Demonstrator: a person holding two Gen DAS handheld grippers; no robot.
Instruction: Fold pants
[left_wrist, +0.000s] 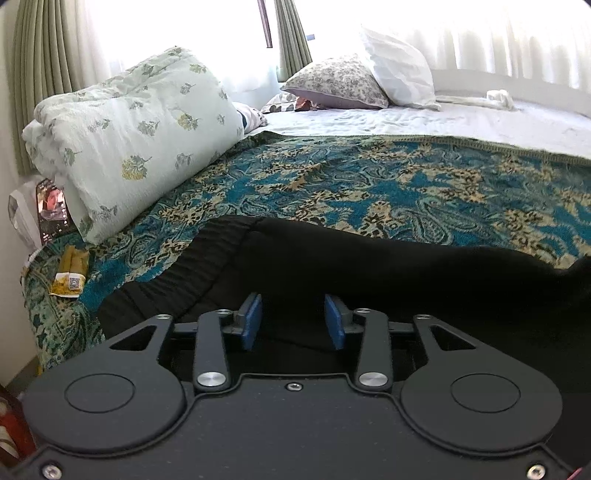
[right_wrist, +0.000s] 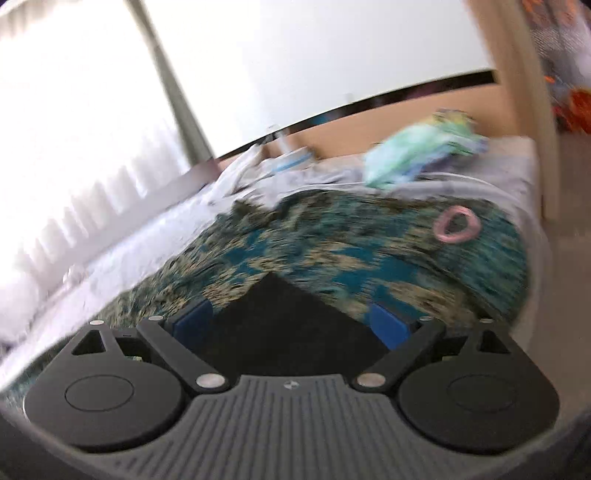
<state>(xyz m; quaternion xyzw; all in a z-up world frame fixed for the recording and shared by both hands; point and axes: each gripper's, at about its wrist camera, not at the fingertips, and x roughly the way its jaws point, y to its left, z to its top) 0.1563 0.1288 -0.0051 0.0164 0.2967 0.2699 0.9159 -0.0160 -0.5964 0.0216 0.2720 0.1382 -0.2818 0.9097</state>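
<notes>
Left gripper (left_wrist: 293, 320): blue-padded jaws parted, nothing clasped, poised above the black fabric pants (left_wrist: 369, 273).
Right gripper (right_wrist: 291, 325): jaws spread wide; a black corner of the pants (right_wrist: 288, 325) is seen between the pads (right_wrist: 388, 326), contact not discernible through blur.
Black fabric pants: laid flat, ribbed waistband (left_wrist: 199, 266) at left.
Support: teal and gold paisley bedspread (left_wrist: 369, 184).
Surroundings: leaf-printed white folded quilt (left_wrist: 129, 129); pink ring-shaped hair tie (right_wrist: 457, 224) on the bedspread.

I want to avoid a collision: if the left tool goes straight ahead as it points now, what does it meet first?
Most likely the black fabric pants, which lie directly between and ahead of the open left tool. Beyond them is the blue and gold patterned bedspread. Depth is unclear, so contact may be almost immediate.
</notes>
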